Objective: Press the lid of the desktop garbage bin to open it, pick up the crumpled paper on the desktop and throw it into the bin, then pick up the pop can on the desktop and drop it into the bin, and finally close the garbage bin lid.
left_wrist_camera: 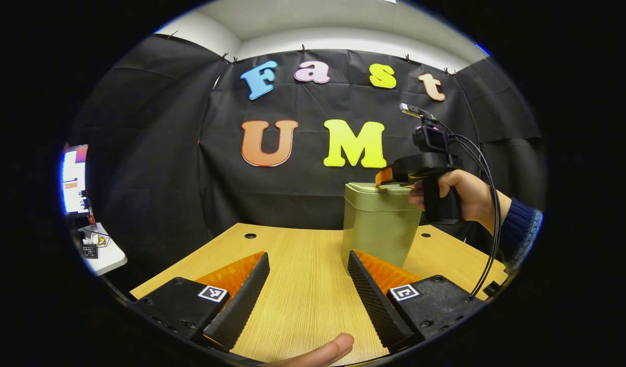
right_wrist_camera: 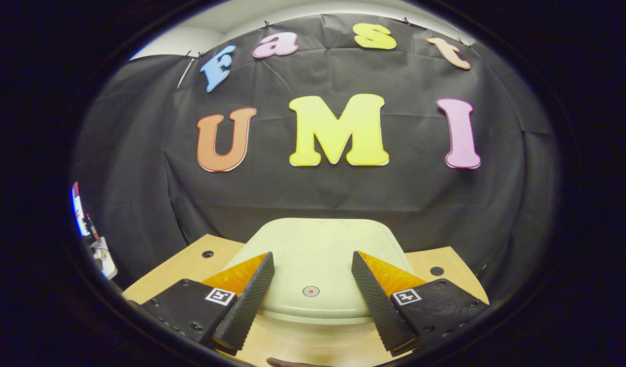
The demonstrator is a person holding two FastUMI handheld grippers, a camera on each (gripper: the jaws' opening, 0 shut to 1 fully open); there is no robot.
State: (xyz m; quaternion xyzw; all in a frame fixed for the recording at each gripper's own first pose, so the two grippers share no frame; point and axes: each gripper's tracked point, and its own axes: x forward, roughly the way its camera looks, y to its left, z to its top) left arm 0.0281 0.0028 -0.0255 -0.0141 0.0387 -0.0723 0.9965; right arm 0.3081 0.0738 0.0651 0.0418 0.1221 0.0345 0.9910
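The left gripper (left_wrist_camera: 308, 270) is held with its fingers (left_wrist_camera: 241, 298) spread wide and nothing between them — only bare table (left_wrist_camera: 303, 306) is seen in the gap. Just beyond the right-hand finger the bin (left_wrist_camera: 379, 229) is stood upright on the table, its lid (left_wrist_camera: 376, 187) down. At the bin's top the right gripper (left_wrist_camera: 384, 178) is seen from the side, its tip over the lid's edge and its handle gripped by a hand (left_wrist_camera: 463, 196) in a dark sleeve (left_wrist_camera: 519, 227); whether the tip touches the lid cannot be told. A fingertip (left_wrist_camera: 328, 351) is caught below the left gripper's fingers.

In the right gripper view, the right gripper (right_wrist_camera: 310, 278) is likewise spread, nothing clasped, its fingers (right_wrist_camera: 246, 300) poised above the closed lid (right_wrist_camera: 318, 255). A small round mark (right_wrist_camera: 311, 291) on the lid is framed between the fingers, towards their bases. Table (right_wrist_camera: 190, 270) is shown to either side of the bin — the booth's black wall (right_wrist_camera: 313, 193) behind it.
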